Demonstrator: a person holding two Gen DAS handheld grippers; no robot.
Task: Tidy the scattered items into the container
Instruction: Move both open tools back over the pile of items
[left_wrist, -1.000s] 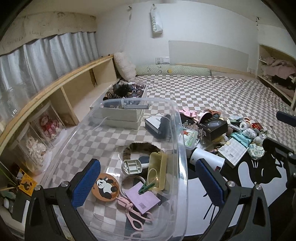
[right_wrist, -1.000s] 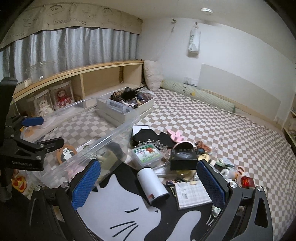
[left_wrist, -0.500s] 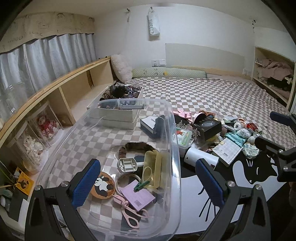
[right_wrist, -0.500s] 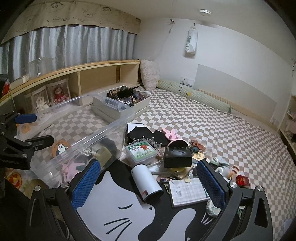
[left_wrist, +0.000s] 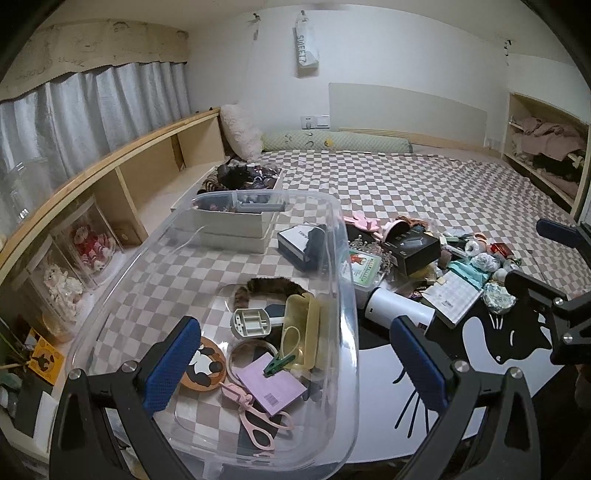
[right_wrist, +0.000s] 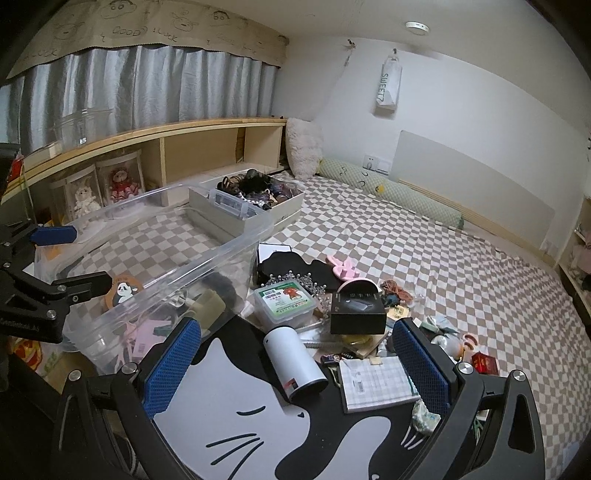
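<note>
Compared with one second earlier, the left gripper (left_wrist: 291, 358) sits slightly farther back and higher over the clear plastic container (left_wrist: 347, 280), so more of the container's near rim shows; the right gripper (right_wrist: 295, 363) has likewise drawn back from the clutter, and the white cylinder (right_wrist: 295, 360) now lies lower between its fingers. No item has changed place. Both pairs of fingers are spread wide and hold nothing.

The container rests on the checkered bed at the left of the scene, its right wall just beside the black-and-white cat mat (right_wrist: 236, 398). Inside it lie a round panda coaster (left_wrist: 205, 363), pink scissors (left_wrist: 255, 417), a lilac card (left_wrist: 271, 387) with a green clip (left_wrist: 279, 363) on it, a yellowish case (left_wrist: 299, 334), a small white tray (left_wrist: 251, 322) and a brown furry band (left_wrist: 273, 286).

The scattered items remain outside, to the right of the container: the white cylinder, a green-lidded box (right_wrist: 286, 304), a black box (right_wrist: 357, 313), a checked notepad (right_wrist: 376, 380) and a pink bow (right_wrist: 343, 266). Farther back, a white open box (right_wrist: 247, 212) holds dark hair accessories.
</note>
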